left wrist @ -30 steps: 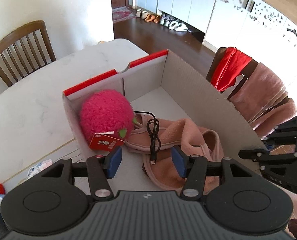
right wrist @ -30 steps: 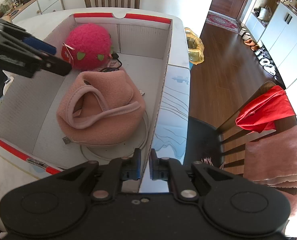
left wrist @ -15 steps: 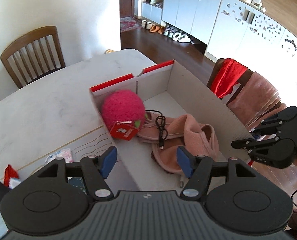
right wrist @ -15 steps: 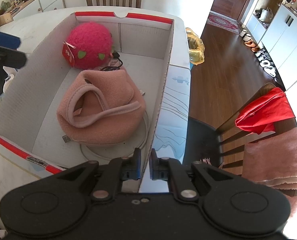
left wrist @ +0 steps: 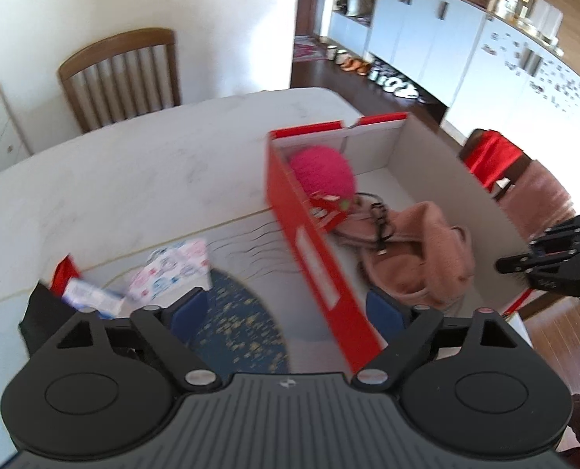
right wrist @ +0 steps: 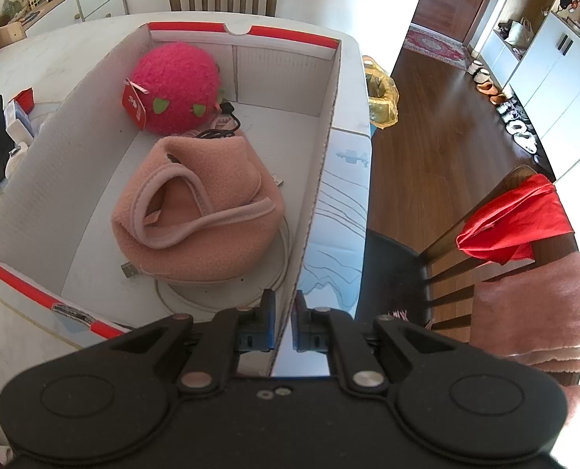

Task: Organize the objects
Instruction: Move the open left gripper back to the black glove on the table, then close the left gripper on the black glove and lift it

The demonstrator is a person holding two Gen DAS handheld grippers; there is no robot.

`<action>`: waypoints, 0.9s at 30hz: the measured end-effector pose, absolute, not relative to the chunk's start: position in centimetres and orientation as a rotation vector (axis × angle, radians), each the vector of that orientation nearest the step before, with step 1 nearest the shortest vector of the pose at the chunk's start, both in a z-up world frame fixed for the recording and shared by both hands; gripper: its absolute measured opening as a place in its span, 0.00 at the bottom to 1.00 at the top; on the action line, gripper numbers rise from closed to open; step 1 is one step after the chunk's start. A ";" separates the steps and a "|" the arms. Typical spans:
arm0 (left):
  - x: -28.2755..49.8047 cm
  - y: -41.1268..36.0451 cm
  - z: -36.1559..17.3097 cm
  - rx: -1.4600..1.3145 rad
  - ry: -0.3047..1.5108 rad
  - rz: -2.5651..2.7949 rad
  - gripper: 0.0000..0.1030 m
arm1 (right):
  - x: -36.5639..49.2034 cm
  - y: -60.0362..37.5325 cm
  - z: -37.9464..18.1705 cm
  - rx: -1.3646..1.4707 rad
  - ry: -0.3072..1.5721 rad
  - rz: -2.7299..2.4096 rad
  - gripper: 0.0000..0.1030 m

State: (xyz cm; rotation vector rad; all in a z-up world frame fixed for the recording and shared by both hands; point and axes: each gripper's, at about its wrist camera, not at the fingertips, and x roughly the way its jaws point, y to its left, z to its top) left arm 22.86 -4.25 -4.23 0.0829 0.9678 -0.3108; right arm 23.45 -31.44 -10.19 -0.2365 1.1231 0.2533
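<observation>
My box (right wrist: 321,164) is red outside, pale grey inside. In it lie a hot-pink fuzzy ball (right wrist: 174,88) with green spots, a salmon-pink fleece hat (right wrist: 200,211) and a black cable (right wrist: 223,125). The table (left wrist: 133,179) is white marble.

The right tool (right wrist: 283,322) is clamped on the near end of the box's (right wrist: 321,164) right wall. Inside the box, a pink hat (right wrist: 200,215) lies mid-floor; a pink plush ball (right wrist: 174,88) fills its far left corner.
</observation>
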 end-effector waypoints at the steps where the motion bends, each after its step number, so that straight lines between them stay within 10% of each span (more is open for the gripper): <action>1: 22.8 -3.6 -4.5 0.070 0.972 -0.296 0.90 | 23.5 -31.5 -10.2 -0.236 1.124 0.252 0.07; 27: 27.6 14.6 -11.2 -0.167 1.053 0.172 1.00 | 23.8 -31.1 -10.3 -0.243 1.140 0.237 0.06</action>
